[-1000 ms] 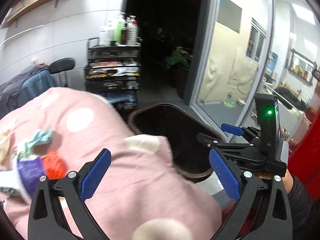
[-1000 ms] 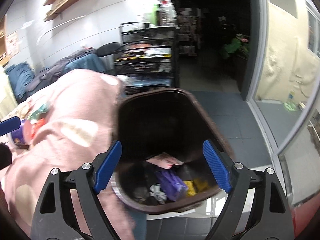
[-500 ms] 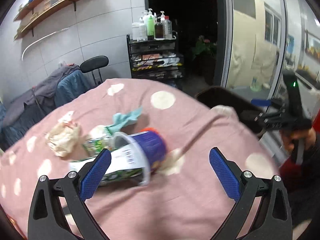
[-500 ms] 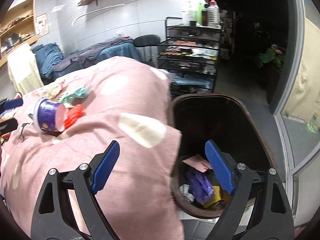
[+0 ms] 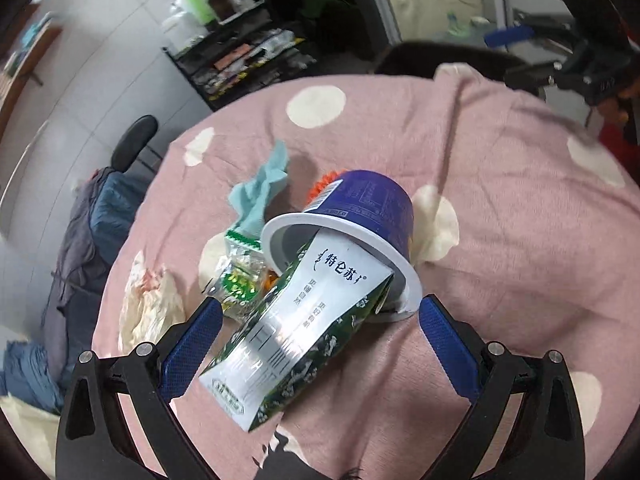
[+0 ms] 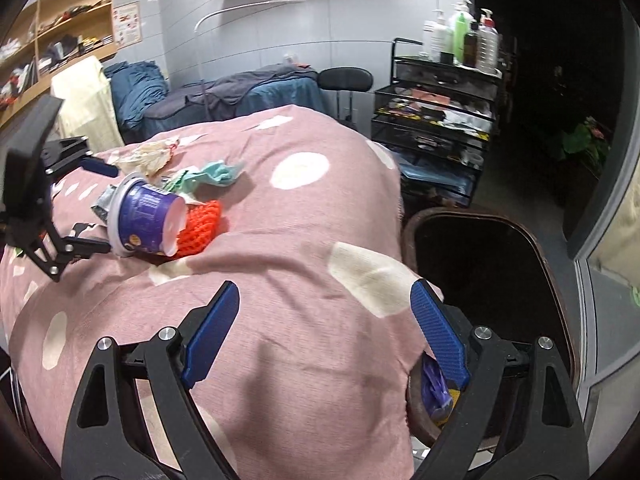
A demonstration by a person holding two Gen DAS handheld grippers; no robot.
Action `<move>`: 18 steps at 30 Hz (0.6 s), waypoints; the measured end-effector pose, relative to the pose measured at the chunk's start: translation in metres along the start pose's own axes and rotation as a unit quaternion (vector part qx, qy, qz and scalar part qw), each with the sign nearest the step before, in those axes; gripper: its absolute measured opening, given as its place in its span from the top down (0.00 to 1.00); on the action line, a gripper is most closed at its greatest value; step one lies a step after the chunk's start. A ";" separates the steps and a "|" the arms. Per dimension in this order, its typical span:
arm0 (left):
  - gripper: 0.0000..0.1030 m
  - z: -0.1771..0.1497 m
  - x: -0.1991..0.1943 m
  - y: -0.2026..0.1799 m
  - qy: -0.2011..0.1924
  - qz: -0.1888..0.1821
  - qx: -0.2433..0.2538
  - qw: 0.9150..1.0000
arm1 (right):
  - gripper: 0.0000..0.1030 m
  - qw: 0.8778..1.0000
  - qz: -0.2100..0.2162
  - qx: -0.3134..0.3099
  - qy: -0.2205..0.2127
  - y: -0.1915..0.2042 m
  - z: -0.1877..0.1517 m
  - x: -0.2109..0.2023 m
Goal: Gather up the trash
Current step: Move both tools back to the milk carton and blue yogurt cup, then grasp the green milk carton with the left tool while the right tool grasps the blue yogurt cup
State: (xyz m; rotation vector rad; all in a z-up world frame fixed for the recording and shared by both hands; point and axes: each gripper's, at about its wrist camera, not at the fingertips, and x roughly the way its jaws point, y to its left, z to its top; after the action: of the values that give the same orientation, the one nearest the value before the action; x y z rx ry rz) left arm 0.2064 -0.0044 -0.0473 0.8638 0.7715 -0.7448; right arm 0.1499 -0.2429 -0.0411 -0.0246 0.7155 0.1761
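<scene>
Pink bedspread (image 6: 304, 240) edge just beside bin (image 6: 480, 264).

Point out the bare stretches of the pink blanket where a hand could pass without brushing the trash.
Bare: the blanket between the orange net and the bin, under the open right tool; also the far side beyond the teal cloth. Crowded: the cluster where the milk carton pokes into the purple cup, beside the crumpled paper, under the open left tool.

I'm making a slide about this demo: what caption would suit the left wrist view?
Open left gripper poised over a milk carton stuck in a purple cup on a pink blanket.
</scene>
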 end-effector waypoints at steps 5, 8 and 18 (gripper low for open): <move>0.13 -0.001 0.018 -0.011 0.048 -0.021 0.058 0.997 | 0.15 1.000 0.012 -0.011 0.010 0.009 0.002 0.006; 0.15 -0.004 0.021 -0.013 0.054 -0.019 0.066 0.996 | 0.15 1.000 0.018 -0.010 0.015 0.012 0.000 0.009; 0.39 -0.016 0.004 -0.004 0.039 0.024 0.024 0.999 | 0.14 0.999 0.031 0.002 0.019 0.015 0.000 0.014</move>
State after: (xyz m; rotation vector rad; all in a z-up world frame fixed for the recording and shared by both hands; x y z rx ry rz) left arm 0.2005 0.0063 -0.0585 0.9571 0.8015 -0.6928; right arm 0.1580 -0.2254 -0.0500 -0.0017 0.7557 0.2347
